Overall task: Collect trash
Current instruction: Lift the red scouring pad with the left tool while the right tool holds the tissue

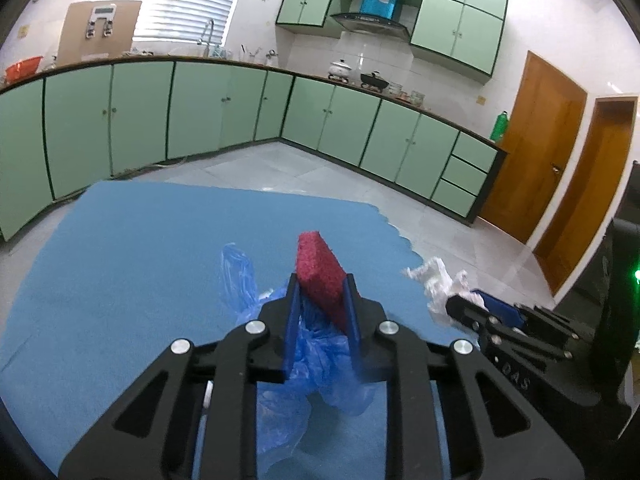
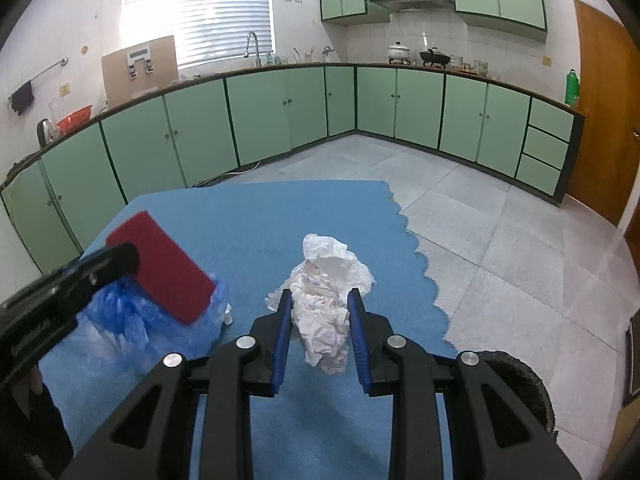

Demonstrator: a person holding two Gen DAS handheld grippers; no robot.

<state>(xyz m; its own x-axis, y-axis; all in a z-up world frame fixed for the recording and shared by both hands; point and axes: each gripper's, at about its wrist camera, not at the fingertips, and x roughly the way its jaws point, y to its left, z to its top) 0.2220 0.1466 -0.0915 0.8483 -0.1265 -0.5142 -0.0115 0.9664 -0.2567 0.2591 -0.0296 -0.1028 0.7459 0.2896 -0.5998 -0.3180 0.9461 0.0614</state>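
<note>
- Left wrist view, far left to centre: blue cloth (image 1: pixel 132 248) covers the table, fills lower left of frame.
- Centre-left: blue plastic bag (image 1: pixel 320 364) crumpled on the cloth, partly under the tool; a loose flap sticks up at centre-left.
- Centre: left gripper (image 1: pixel 320 300) clamped on a red sponge (image 1: pixel 322 276); both blue pads press its flat sides, sponge tilted, top end poking up past the fingertips, bag just below it.
- Lower right of the same view: right gripper (image 1: pixel 480 304) comes in from the right edge w/ white crumpled paper (image 1: pixel 440 284) between its fingers.
- Right wrist view, left side: the red sponge shows as a flat rectangle, upper-left of centre, above the blue bag; black finger of the left tool overlaps its upper-left corner.
- Centre: right gripper closed on the paper wad, pads touching both sides; paper bulges above the tips and hangs below them.
- Lower right: dark round bin rim (image 2: pixel 520 376), just beside the tool, off the cloth edge, over grey floor tiles (image 2: pixel 520 240).
</note>
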